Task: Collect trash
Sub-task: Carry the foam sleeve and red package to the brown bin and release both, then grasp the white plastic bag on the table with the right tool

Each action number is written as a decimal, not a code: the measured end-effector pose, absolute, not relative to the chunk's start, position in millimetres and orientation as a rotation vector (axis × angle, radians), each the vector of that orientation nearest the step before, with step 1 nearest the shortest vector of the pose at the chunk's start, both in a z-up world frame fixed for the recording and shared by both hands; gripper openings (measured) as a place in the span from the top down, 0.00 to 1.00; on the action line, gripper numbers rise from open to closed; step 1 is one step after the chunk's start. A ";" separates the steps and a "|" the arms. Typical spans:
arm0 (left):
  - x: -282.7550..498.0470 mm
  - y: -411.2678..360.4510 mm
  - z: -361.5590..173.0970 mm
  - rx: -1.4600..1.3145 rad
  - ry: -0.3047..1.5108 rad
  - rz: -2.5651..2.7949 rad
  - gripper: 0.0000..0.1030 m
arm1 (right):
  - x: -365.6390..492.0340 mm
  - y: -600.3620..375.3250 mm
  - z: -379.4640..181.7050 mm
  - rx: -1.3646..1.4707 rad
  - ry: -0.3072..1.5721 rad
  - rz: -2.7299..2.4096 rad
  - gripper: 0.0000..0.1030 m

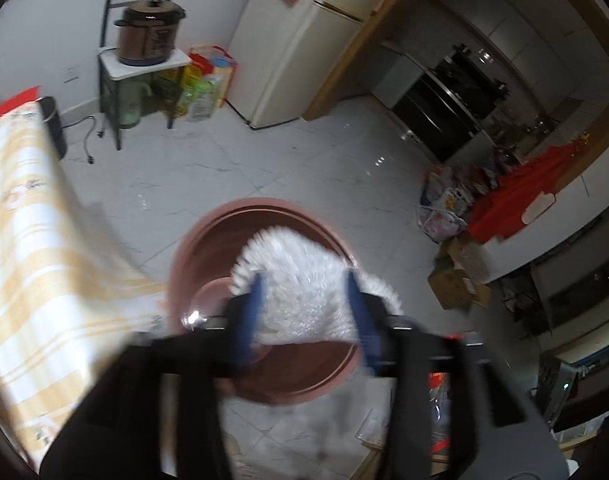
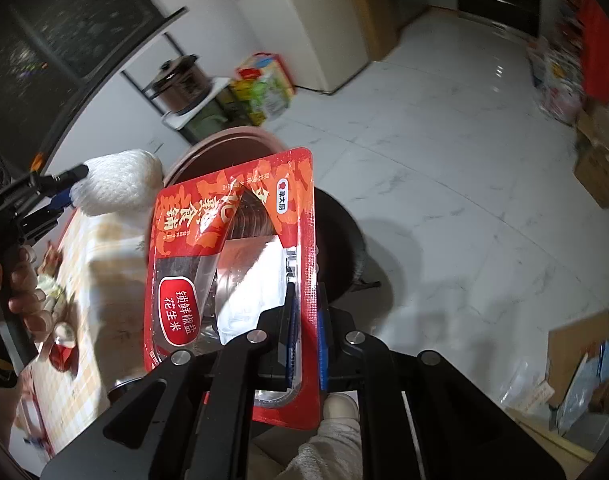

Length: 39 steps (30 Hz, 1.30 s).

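Note:
A white foam net (image 1: 300,276) sits between the blue fingers of my left gripper (image 1: 304,280) and bulges out past both, so the pads pinch it. It hangs over the open pink bin (image 1: 264,206) on the floor. In the right wrist view the same foam net (image 2: 120,184) is at the tip of the left gripper (image 2: 70,188), by the bin's rim (image 2: 224,140). My right gripper (image 2: 306,320) is shut on the edge of a red snack packet (image 2: 224,240) with a clear tray, held up beside the bin.
A table with a yellow checked cloth (image 1: 32,220) stands just left of the bin. A hand (image 2: 20,288) holds the left gripper's handle. A dark round object (image 2: 344,248) lies behind the packet. Cardboard boxes (image 1: 460,280), a fridge (image 1: 288,52) and a cooker stand (image 1: 148,32) line the white floor.

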<state>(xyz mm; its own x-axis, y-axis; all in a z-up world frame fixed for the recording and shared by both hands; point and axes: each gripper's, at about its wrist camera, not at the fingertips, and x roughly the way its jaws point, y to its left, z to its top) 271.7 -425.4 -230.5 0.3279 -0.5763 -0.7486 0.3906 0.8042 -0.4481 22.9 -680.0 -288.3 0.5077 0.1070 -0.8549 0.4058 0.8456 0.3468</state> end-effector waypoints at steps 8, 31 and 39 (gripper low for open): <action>269.4 -424.0 -206.4 -0.167 0.979 -0.592 0.20 | 33.8 -691.5 -282.5 0.561 1.004 -0.192 0.90; 140.6 -168.2 -93.8 -0.243 0.691 -0.061 0.06 | 180.4 -616.2 -252.9 0.467 0.970 0.006 0.30; 86.0 -102.3 -75.0 -0.279 0.629 0.123 0.06 | 179.8 -604.1 -163.8 0.365 0.776 0.013 0.05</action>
